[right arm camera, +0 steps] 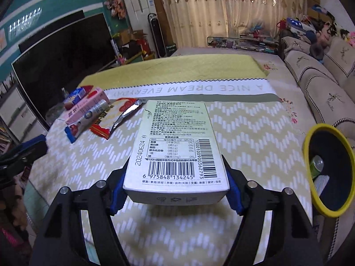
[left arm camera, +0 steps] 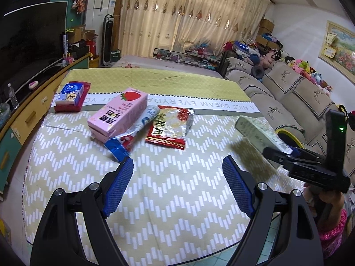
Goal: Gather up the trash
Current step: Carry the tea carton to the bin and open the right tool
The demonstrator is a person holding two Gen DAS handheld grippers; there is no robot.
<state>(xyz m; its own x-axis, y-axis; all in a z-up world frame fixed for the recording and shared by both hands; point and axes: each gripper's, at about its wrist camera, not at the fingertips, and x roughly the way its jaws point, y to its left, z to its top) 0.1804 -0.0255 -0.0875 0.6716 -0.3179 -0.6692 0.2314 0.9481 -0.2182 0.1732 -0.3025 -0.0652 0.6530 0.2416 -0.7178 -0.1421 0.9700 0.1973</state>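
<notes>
My right gripper (right arm camera: 175, 177) is shut on a pale green box (right arm camera: 175, 146) with barcodes, held above the table; it also shows in the left wrist view (left arm camera: 257, 130). My left gripper (left arm camera: 177, 166) is open and empty, just above the tablecloth, short of the trash pile. The pile holds a pink strawberry milk carton (left arm camera: 118, 114), a blue-and-white wrapper (left arm camera: 135, 133) and a red snack packet (left arm camera: 170, 127). A yellow-rimmed black bin (right arm camera: 328, 170) stands at the table's right side with a green can inside.
A red tray with a blue tissue pack (left arm camera: 70, 96) sits at the table's far left. The table has a yellow zigzag cloth (left arm camera: 177, 199). A sofa (left arm camera: 288, 90) runs along the right, a TV and cabinet (left arm camera: 26, 44) along the left.
</notes>
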